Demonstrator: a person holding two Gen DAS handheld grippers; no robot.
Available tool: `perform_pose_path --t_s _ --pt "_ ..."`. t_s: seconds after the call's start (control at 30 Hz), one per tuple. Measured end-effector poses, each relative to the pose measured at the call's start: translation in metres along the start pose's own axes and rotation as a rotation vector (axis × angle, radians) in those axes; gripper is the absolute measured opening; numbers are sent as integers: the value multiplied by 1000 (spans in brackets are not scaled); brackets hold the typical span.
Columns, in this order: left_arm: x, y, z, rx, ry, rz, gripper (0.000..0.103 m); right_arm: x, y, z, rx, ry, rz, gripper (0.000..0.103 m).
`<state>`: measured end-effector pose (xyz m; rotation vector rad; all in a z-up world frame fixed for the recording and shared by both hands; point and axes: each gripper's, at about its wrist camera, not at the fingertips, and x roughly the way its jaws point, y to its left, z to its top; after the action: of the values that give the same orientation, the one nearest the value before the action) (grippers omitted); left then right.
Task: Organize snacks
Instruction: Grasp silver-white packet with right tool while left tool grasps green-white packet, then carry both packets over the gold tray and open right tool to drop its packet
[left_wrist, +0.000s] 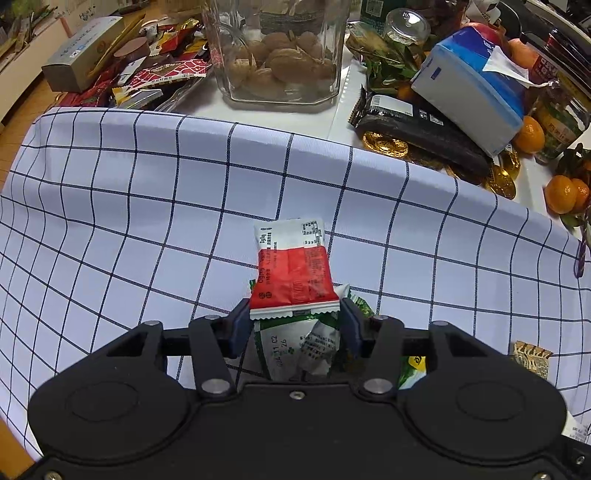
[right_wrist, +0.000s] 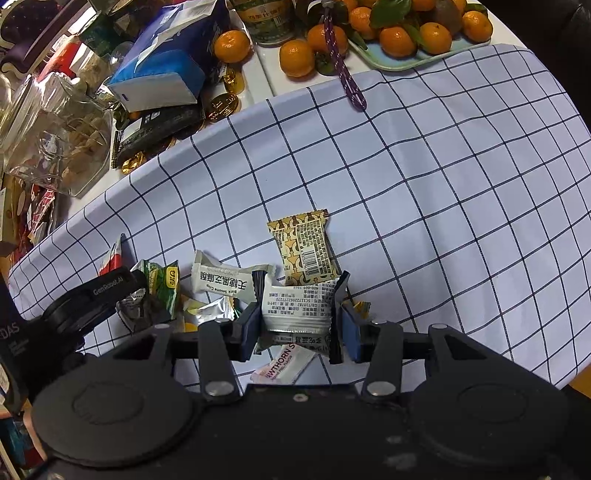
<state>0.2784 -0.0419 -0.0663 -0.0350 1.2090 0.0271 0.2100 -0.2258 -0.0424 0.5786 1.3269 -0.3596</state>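
Leftmost on the counter (left_wrist: 343, 99), in the left wrist view, lies a heap of red snack wrappers (left_wrist: 162, 72) beside one cardboard box (left_wrist: 83, 55). Next comes one glass jar (left_wrist: 275, 51) holding walnuts, then one black packet (left_wrist: 417, 127) with a blue tissue box (left_wrist: 472, 88) leaning on it, a few gold coins (left_wrist: 388, 144) and several oranges (left_wrist: 563, 192) at the far right. A checked cloth (left_wrist: 147, 192) covers the near part of the counter.

On that cloth the left gripper (left_wrist: 294, 325) points steeply down over a small pile. Its fingers (left_wrist: 240, 326) stand fairly wide, either side of a red and white packet (left_wrist: 293, 273) that lies over a green and white packet (left_wrist: 303, 350); whether the pads press on it I cannot tell.

Seen from the right wrist, the cloth carries at least six loose snacks, left to right: a green packet (right_wrist: 164, 286) by the left gripper's black body, a white sesame packet (right_wrist: 229, 282), a silver one (right_wrist: 210, 314) below it, a pink and white hawthorn packet (right_wrist: 284, 367), and a tan packet (right_wrist: 304, 249) lying apart just beyond the fingertips. The right gripper (right_wrist: 301, 330) has its fingers (right_wrist: 251, 328) about half apart, closed against both sides of a white printed packet (right_wrist: 297, 308) with black ends. One purple cord (right_wrist: 345, 70) trails onto the cloth's far edge, beside a tray (right_wrist: 413, 61) of oranges.
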Motion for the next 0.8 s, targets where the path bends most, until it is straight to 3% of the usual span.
perform_pose_path --t_s 0.07,0.13,0.37,0.8 --pt "-2 1 -1 2 0 -1 53 -1 1 -1 -8 -6 -2 48" --pt "-5 4 -1 -12 8 -17 43 -3 1 -2 -15 -14 -8 48" --pt "-24 15 -4 -57 4 -76 43 -6 -3 -4 -23 -40 -34 48" --pt "-71 39 -28 -42 -53 -148 43 -10 -9 -9 -37 -107 -80 48"
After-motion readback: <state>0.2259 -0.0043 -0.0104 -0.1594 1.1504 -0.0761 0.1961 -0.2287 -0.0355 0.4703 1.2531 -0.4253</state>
